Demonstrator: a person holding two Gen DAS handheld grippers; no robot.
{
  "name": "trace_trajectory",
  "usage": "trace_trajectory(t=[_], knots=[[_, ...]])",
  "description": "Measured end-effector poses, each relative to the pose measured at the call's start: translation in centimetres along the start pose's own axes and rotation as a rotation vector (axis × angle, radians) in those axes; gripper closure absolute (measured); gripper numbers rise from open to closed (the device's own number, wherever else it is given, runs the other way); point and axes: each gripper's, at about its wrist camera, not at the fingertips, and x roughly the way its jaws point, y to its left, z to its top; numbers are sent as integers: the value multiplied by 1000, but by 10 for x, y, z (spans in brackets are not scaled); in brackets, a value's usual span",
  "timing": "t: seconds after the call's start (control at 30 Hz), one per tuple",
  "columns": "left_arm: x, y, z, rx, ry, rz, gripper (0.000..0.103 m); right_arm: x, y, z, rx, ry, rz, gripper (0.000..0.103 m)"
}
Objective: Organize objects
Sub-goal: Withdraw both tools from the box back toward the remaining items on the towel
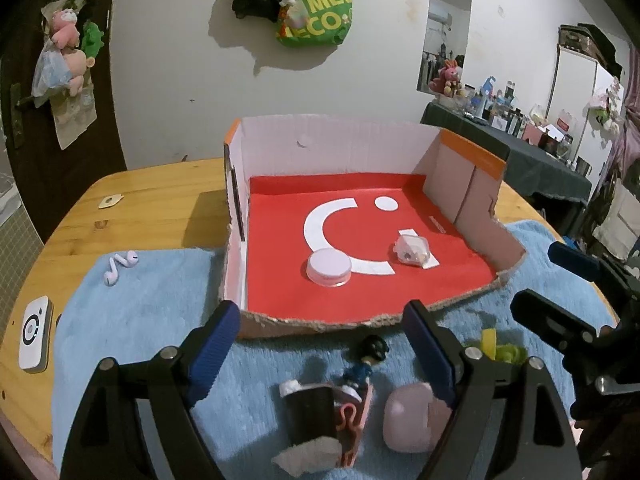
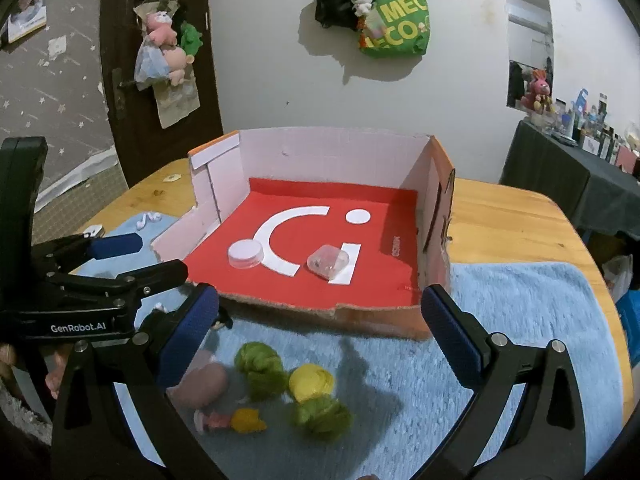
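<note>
Both tongs [image 1: 324, 344] agape (nothing held)

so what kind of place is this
Probably a lived-in room at home: a wooden table with a blue towel, plush toys hung on the door, and a side table crowded with bottles.

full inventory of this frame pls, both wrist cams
cardboard box: 1, red floor, front open, on table
round lidded jar: 1, white, in box
clear case: 1, in box
towel: 1, blue, under box front
earbuds: 2, white, on towel, far side
figurine: 1, dark-haired, on towel
pouch: 1, pink, on towel
wool balls: 2 green, 1 yellow, on towel
white gadget: 1, table edge
table: 1, wooden
left gripper: open, empty
right gripper: open, empty
</note>
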Motion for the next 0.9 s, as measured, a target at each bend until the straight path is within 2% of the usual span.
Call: trace_trajectory(t=[0.2, 0.7, 0.8, 0.9], knots=[[-6, -2, -7, 7, -1, 0, 14, -6, 8, -9, -36, 17, -7, 0], [-9, -5, -23, 13, 25, 1, 14, -9, 6, -25, 0, 66, 6, 0], [-8, -4, -27, 14, 31, 3, 14, -9, 6, -28, 0, 74, 2, 2], [-8, -3, -32, 13, 40, 6, 14, -9, 5, -32, 4, 83, -2, 8]])
